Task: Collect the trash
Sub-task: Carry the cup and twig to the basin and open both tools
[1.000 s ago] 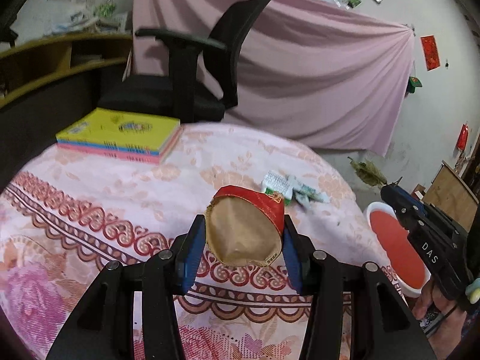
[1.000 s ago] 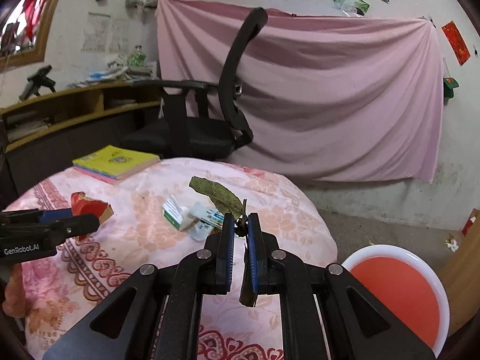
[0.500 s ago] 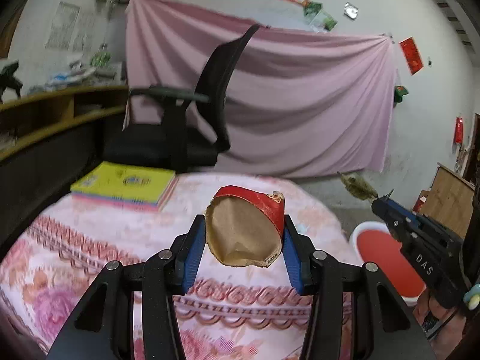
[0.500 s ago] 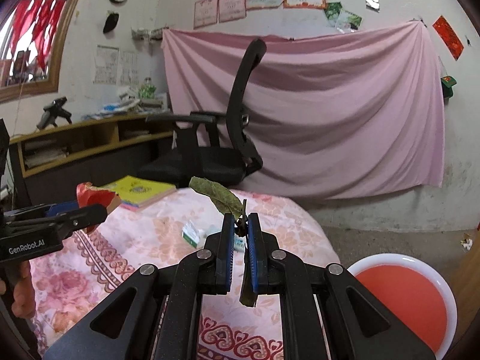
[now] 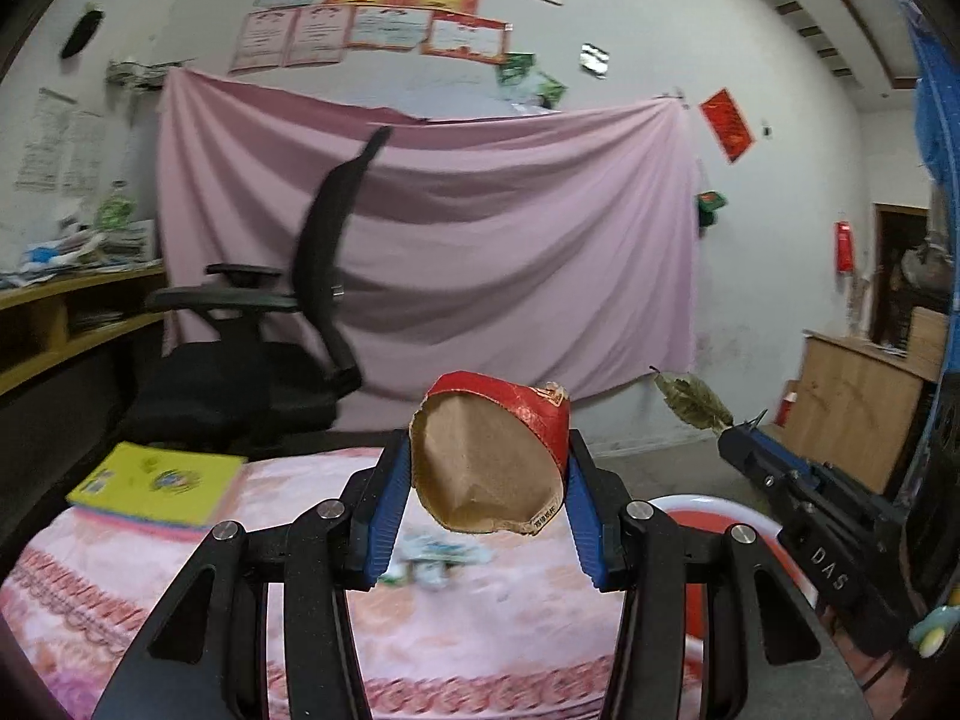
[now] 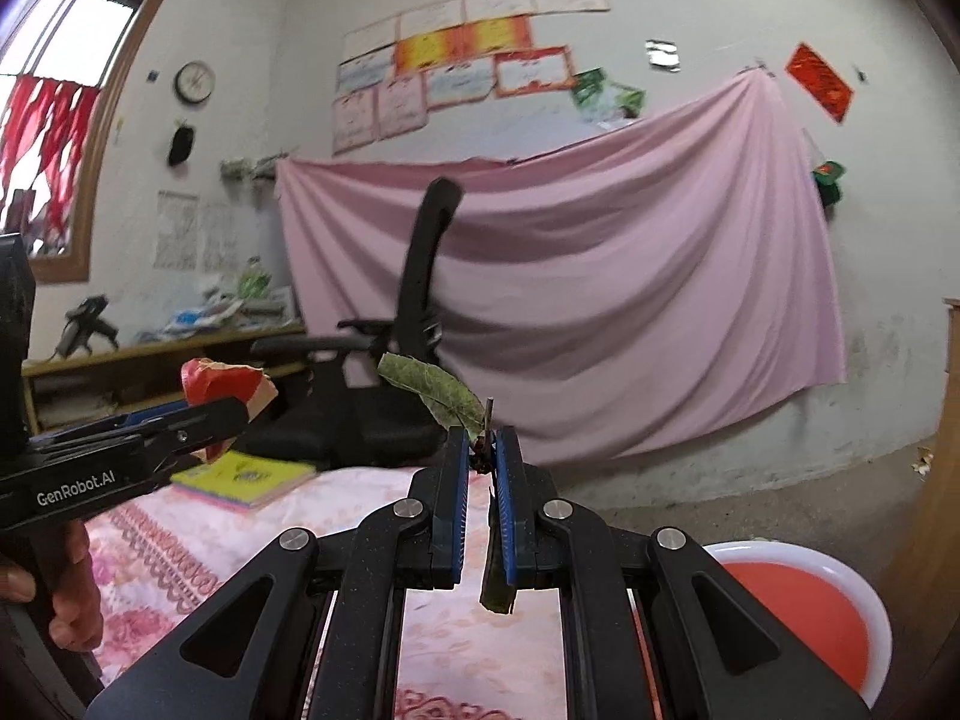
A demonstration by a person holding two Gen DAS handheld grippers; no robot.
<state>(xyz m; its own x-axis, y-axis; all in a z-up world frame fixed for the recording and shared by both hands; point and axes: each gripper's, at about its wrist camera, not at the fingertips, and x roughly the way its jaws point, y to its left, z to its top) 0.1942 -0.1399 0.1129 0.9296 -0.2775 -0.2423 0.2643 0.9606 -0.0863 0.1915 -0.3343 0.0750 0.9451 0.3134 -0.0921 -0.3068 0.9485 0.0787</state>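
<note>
My left gripper [image 5: 489, 468] is shut on a crushed red paper cup [image 5: 492, 462], brown inside, held up above the round table. In the right wrist view that cup [image 6: 222, 384] and the left gripper [image 6: 240, 408] show at the left, with a hand below. My right gripper [image 6: 480, 450] is shut on the stem of a dry green leaf [image 6: 432, 387] that sticks up and to the left; a second leaf piece hangs beneath the pads. From the left wrist view the leaf [image 5: 690, 402] and right gripper [image 5: 744, 426] appear at the right. A blurred green-and-white wrapper [image 5: 432, 558] lies on the table.
A pink floral cloth covers the table [image 5: 180, 588]. A yellow book stack [image 5: 159, 483] lies at its far left. A black office chair [image 5: 270, 324] stands behind it, before a pink drape. A white bin with a red liner [image 6: 798, 606] sits on the floor at the right.
Both grippers have risen and tilted up with their loads; the table has dropped low in both views and more wall shows. The cup and the leaf stay gripped as before.
</note>
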